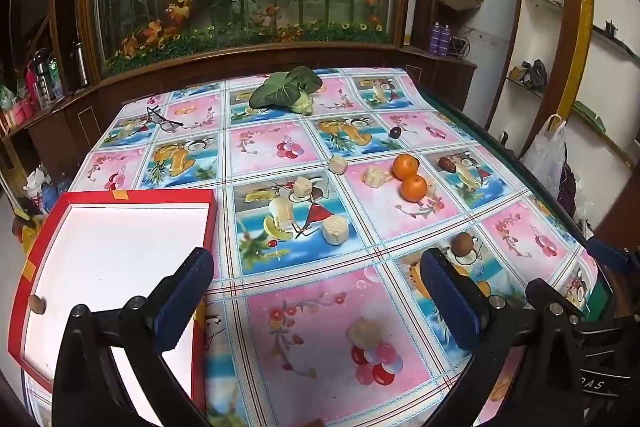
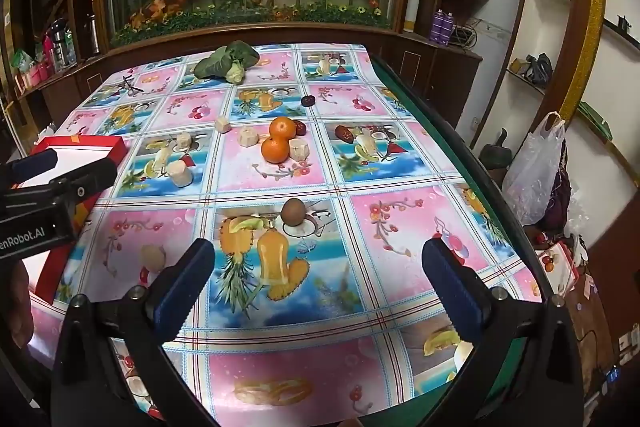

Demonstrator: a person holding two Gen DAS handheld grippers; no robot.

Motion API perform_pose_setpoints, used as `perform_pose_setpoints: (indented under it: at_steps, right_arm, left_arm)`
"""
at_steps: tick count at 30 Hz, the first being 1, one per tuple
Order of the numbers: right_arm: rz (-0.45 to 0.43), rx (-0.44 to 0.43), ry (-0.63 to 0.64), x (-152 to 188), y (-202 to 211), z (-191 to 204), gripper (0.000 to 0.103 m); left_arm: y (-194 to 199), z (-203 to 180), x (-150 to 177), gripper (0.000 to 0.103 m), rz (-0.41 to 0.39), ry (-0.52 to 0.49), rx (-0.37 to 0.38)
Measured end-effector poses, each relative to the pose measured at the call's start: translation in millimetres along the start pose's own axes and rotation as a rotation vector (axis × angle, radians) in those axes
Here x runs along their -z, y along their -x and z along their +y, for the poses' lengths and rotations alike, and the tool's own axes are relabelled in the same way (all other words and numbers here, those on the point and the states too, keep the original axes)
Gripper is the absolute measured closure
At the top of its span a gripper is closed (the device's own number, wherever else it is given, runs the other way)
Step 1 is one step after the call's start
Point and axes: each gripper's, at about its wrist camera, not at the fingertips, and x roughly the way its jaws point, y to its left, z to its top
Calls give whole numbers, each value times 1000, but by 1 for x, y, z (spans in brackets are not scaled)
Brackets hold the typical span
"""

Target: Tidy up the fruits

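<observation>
Two oranges (image 1: 408, 177) (image 2: 279, 139) sit together mid-table. Several pale peeled fruit chunks (image 1: 335, 230) (image 2: 179, 173) lie around them, one close ahead of my left gripper (image 1: 363, 334). A small brown round fruit (image 1: 463, 243) (image 2: 292, 211) lies ahead of my right gripper. Dark dates (image 2: 344, 134) and a dark plum (image 1: 395, 132) lie farther back. A red tray with a white floor (image 1: 120, 251) (image 2: 116, 151) stands at the left and holds one small brown fruit (image 1: 37, 304). My left gripper (image 1: 316, 287) is open and empty beside the tray. My right gripper (image 2: 318, 275) is open and empty.
A leafy green vegetable (image 1: 286, 89) (image 2: 228, 63) and a pair of glasses (image 1: 162, 119) lie at the table's far side. The table's right edge (image 2: 472, 167) drops off beside a white plastic bag (image 2: 532, 179). A wooden cabinet with fake flowers stands behind.
</observation>
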Motion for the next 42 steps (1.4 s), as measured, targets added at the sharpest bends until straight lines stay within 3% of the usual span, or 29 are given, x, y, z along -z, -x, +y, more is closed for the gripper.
perform_pose_setpoints:
  at_steps: [42]
  right_arm:
    - [6, 11, 5, -8, -3, 7, 0]
  left_arm:
    - [-4, 6, 0, 1, 3, 10, -3]
